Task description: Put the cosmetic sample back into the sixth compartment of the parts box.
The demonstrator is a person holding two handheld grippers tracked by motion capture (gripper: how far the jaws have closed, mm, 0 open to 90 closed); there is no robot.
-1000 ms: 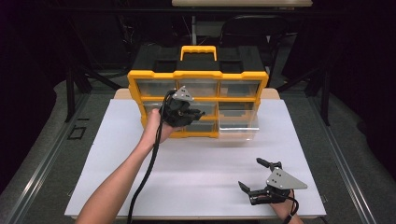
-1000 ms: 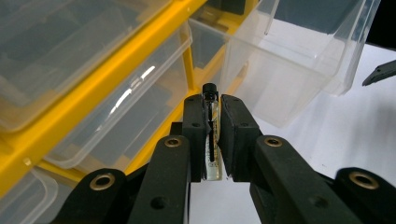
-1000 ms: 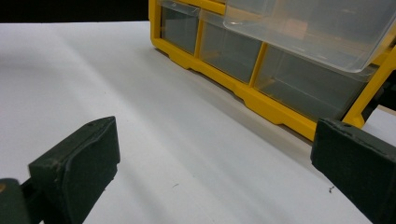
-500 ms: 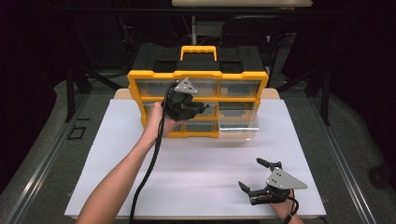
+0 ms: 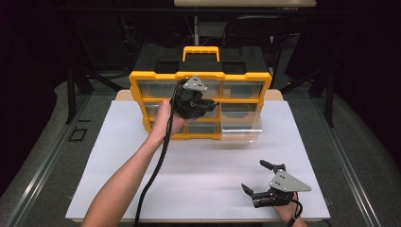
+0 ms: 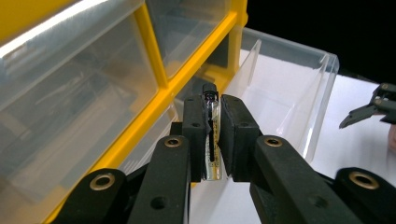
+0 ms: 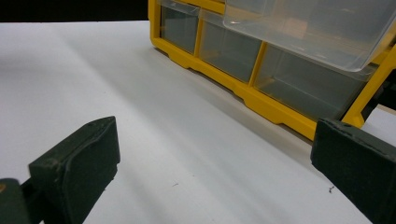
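We see the left gripper [image 5: 212, 105] raised in front of the yellow organizer [image 5: 200, 80], its matte black jaws drawn close together and clamped on a small clear vial [image 6: 211, 135]. The vial is a slim glass-like cylinder with a dark cap at its upper end and a dark strip down its length; faint printing runs along it, too small for us to read. It stands upright between the two flat, rubbery pads [image 6: 194, 133], level with the middle row of drawers and just beside the pulled-out drawer [image 5: 242, 124].

That drawer is thin, transparent plastic with rounded corners and a smooth, glossy wall; it juts out from the lower right of the organizer over the white tabletop [image 5: 113, 156]. The organizer's frame is glossy yellow moulded plastic with a black top and a yellow carrying handle [image 5: 201, 49]; its other drawers are clear, boxy and closed.

The right gripper [image 5: 262, 182] lies low at the near right of the table, well apart from the organizer. Its jaws stand wide apart with nothing between them, their blocky dark pads [image 7: 77, 168] showing a fine, dull texture. A grey three-cornered plate [image 5: 286, 181] sits on top of it.
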